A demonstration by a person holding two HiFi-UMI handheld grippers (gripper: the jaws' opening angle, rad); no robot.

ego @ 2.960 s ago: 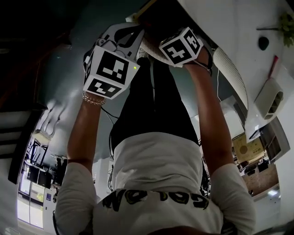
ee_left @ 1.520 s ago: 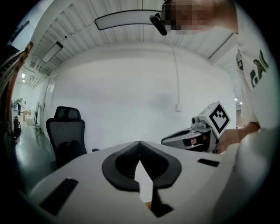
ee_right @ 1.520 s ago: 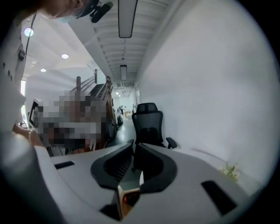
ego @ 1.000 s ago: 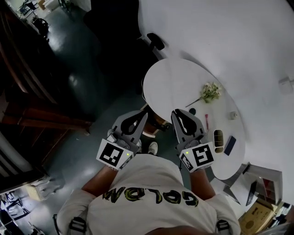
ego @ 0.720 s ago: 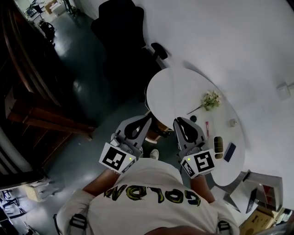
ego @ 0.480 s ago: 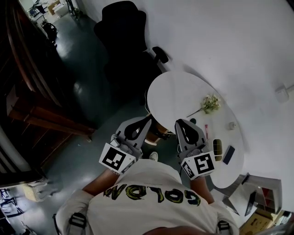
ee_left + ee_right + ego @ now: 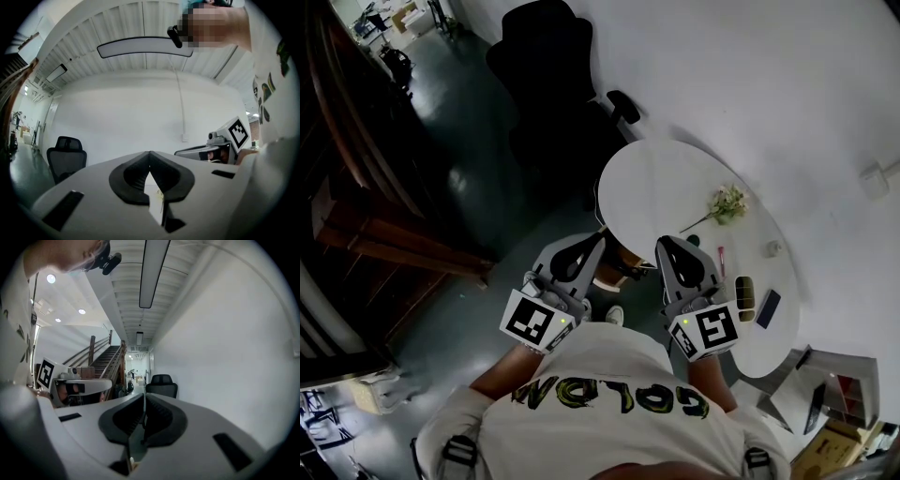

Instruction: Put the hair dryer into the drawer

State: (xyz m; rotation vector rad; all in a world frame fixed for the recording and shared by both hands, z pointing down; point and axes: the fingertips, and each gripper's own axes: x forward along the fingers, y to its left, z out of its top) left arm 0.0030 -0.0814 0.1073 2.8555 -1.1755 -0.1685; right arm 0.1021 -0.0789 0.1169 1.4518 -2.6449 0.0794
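No hair dryer and no drawer shows in any view. In the head view I hold both grippers side by side in front of my chest, pointing level. The left gripper [image 7: 599, 238] is shut and empty; in its own view the jaws [image 7: 149, 153] meet at the tips. The right gripper [image 7: 662, 243] is shut too, its jaws having just closed the last bit with nothing between them [image 7: 142, 395]. Each gripper sees the other's marker cube: the right one [image 7: 233, 133], the left one [image 7: 47, 373].
A round white table [image 7: 670, 183] stands just ahead, with a sprig of flowers [image 7: 727, 202], a dark phone [image 7: 768, 307] and small items near its right edge. A black office chair [image 7: 546, 61] stands beyond it. Dark wooden stairs [image 7: 366, 216] rise at left.
Three seconds ago both grippers were raised close together at a dark opening by the table's edge. Now they are held at chest height before the table; over the last half second they kept still.
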